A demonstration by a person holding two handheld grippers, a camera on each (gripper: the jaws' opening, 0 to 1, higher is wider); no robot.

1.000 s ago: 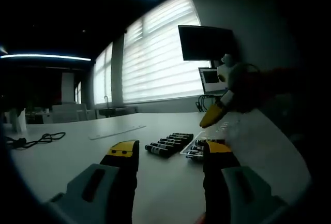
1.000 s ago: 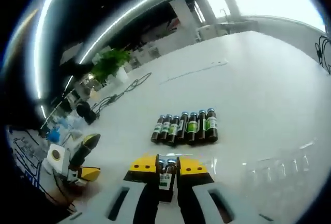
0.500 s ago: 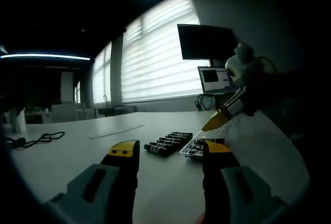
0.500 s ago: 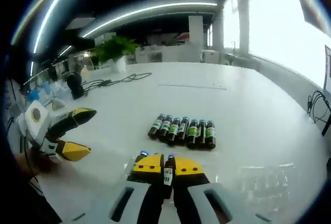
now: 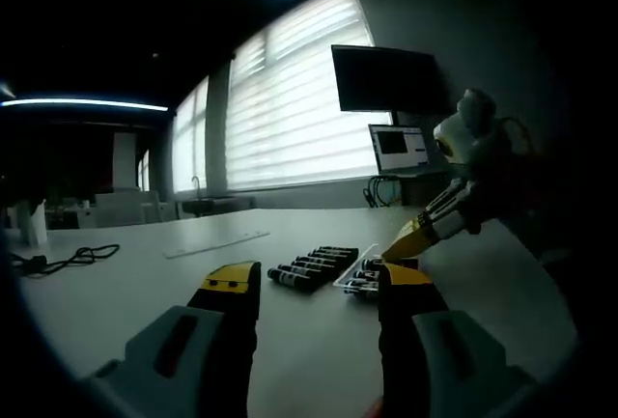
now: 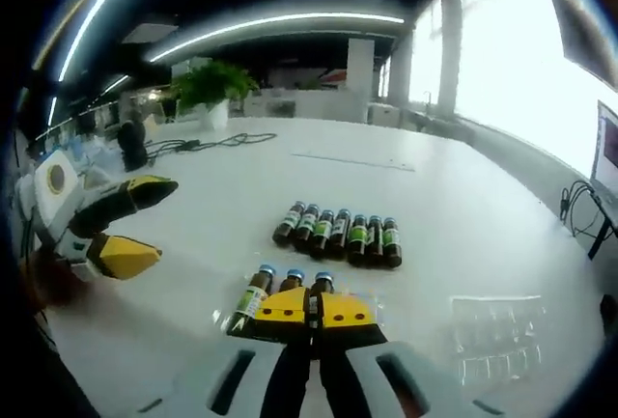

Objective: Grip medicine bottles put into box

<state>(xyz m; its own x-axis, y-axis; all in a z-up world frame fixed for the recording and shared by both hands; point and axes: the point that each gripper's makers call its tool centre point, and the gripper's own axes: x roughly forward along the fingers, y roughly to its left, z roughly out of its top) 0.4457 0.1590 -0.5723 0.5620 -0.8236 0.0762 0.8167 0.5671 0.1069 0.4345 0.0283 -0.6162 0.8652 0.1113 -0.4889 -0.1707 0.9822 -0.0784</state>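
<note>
**Right tongs pinched over the tray, left tongs wide and idle**

In the right gripper view the right tongs (image 6: 312,308) have their yellow-tipped jaws pressed almost together, with only a thin dark slit between them. Whether a bottle sits in that slit cannot be told. Just past the tips lies a clear tray (image 6: 372,312) on the white table (image 6: 193,235), and three brown bottles (image 6: 253,294) with blue caps lie side by side in it, the leftmost one angled toward 7 o'clock. Farther up, at 12 o'clock from the tips, a row of six (image 6: 340,236) lies flat on the table, caps pointing away, touching one another. A second clear tray (image 6: 495,338) sits at 3 o'clock, apart from the first. The left tongs (image 6: 116,227) come in at 9 o'clock, jaws spread, nothing between them.

In the left gripper view the left tongs (image 5: 314,288) stand wide open and hold nothing. Beyond them the row of six (image 5: 315,267) lies at 12 o'clock, with the clear tray (image 5: 365,278) just to its right. The right tongs (image 5: 404,245) reach down from 2 o'clock, tip right over that tray.
</note>
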